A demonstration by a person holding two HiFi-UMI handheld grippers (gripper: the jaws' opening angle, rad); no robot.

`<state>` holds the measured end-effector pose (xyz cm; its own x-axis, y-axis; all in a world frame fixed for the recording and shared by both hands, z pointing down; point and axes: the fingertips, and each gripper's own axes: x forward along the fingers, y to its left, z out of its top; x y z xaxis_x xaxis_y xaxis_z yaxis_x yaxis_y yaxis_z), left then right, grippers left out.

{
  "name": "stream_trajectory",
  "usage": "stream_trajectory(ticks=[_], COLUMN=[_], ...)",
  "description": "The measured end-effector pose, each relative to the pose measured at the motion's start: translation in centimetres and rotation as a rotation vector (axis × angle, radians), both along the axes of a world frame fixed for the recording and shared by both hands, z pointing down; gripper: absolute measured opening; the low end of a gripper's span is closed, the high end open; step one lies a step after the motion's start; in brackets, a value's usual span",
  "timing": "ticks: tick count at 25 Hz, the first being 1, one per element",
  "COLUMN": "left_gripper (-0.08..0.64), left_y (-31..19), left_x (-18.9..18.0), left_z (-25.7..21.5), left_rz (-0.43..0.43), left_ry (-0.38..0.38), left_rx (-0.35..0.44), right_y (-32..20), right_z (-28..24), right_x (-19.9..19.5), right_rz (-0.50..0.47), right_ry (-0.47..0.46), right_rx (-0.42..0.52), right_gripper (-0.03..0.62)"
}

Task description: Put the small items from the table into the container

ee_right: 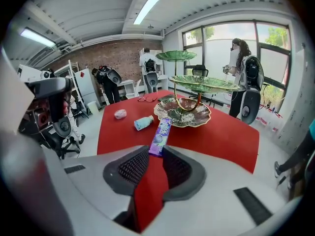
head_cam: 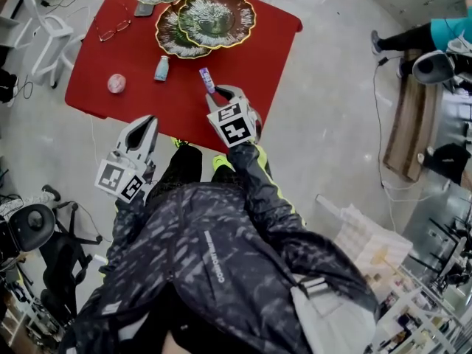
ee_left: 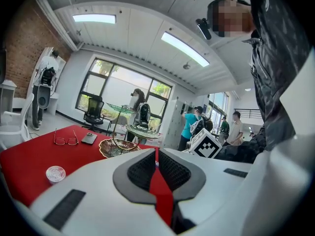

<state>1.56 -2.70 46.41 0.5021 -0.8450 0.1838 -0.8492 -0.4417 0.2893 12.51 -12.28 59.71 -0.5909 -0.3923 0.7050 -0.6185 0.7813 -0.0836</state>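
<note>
Head view: 1 red rectangular table (head_cam: 243,57), with a 3-tier stand of green leaf-patterned dishes with gold rims (head_cam: 171,44) at its far edge.

Right gripper (head_cam: 221,94): jaws narrow, clamped on 1 end of a slim purple wrapped packet (head_cam: 207,80). The right gripper view confirms this: the packet (ee_right: 161,135) is pinched at the tips of the right gripper (ee_right: 156,154), and its free end points toward the stand's lowest dish (ee_right: 199,121). The gripper holds the packet over the table's middle, on the near side of the stand.

Left gripper (head_cam: 146,122): sits at the table's near edge, toward the left corner. In its own view the left gripper (ee_left: 156,151) has its tips drawn together with nothing between them; only red table (ee_left: 29,161) shows in the gap behind.

Still on the table:
- 1 small light-blue bottle (head_cam: 161,68) lying just in front of the stand.
- 1 round pink-and-white item (head_cam: 116,83) near the left edge.
- 1 pair of thin-framed spectacles (head_cam: 112,30) and 1 dark phone (head_cam: 144,9) toward the far left corner.
</note>
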Motion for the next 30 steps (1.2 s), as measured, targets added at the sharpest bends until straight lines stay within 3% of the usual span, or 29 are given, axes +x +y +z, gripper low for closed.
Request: stream_trajectory(ticks=[13,30], left_gripper=[0.025,0.025], left_y=[-0.6,-4.6], left_x=[0.6,-1.2], left_z=[-2.0,-4.1], left_rz=[0.025,0.128], left_ry=[0.022,0.043], left_rx=[0.047,0.092], right_y=[-0.6,-4.1], right_z=[-5.3,-10.5], right_x=[-0.3,-2.1], right_rz=[-0.002,0.072], right_ry=[-0.018,-0.018], right_rx=[0.081,0.159], right_gripper=[0.097,0.097])
